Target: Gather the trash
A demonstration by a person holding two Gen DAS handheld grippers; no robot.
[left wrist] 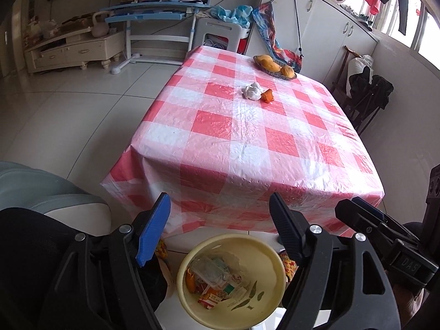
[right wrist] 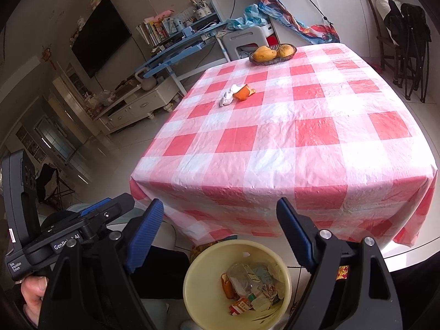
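Both hand-held grippers, left (left wrist: 220,228) and right (right wrist: 220,231), hang released over the bin (left wrist: 275,258). The tissue (left wrist: 252,91) and peel (left wrist: 267,95) (touching, toward the bench's (left wrist: 247,143) far edge) risk one pinch dragging both off.

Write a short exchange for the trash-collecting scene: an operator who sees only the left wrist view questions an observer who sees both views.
Operator: Is the person's right side carrying any trash?
Observer: No. The right wrist view shows the right hand-held gripper open, with nothing between its fingers.
Operator: What is holding the tool my camera sits on?
Observer: A bare hand is wrapped around the handle of the left hand-held gripper, at the lower left edge of the right wrist view.
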